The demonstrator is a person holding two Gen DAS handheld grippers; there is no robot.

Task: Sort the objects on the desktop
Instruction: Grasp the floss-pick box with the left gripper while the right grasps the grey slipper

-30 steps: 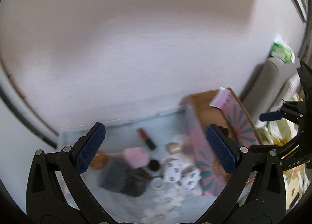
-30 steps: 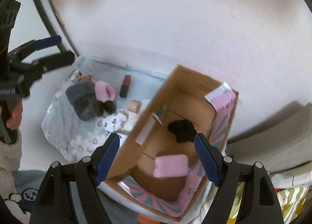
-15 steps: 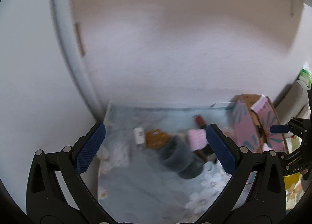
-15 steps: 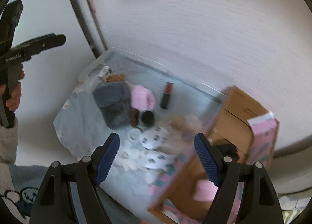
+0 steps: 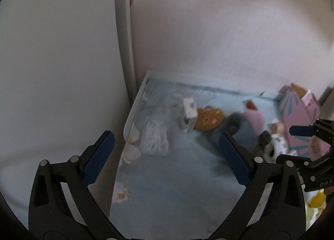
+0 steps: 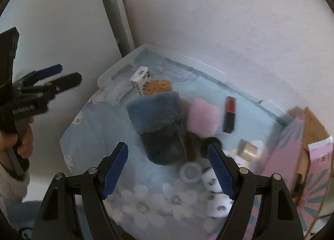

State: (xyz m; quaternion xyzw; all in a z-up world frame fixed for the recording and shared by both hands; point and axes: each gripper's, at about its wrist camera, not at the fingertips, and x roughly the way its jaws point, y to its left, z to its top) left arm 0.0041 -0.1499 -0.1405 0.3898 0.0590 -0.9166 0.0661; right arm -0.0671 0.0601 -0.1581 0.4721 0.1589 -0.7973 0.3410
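**Sorting job: most of the pile still sitting out, both tongs empty**

Quick status on the desk sort. The left tongs (image 5: 165,157) are spread wide with nothing between the pads; they've just eased in a touch but grip nothing. The right tongs (image 6: 168,170) are also apart and empty, hanging over the clutter.

What looks done: the pink cardboard box (image 6: 292,156) off to the right of the right tongs already has at least something in it. I can only see a pink carton standing at its edge, and the inside is mostly hidden from here.

What's left is pretty much everything on the flowered blue cloth covering the surface (image 6: 100,135):
- grey fuzzy pouch (image 6: 160,127) just ahead of the right tongs, between the pads' line of sight
- pink fluffy thing (image 6: 203,118) touching it, ahead and to the right
- red lipstick (image 6: 229,114) further right, lying on its own
- small white carton (image 5: 189,118) and an orange packet (image 5: 208,118) ahead of the left tongs, side by side
- a clear bag of white stuff (image 5: 155,138) ahead of the left tongs, slightly left
- white spotted socks or similar (image 6: 215,194) and a tape roll (image 6: 191,172) close under the right tongs' right pad

So I'd call it early days. My guess is that the pouch is up next for the right side, and the carton or the bag for the left.
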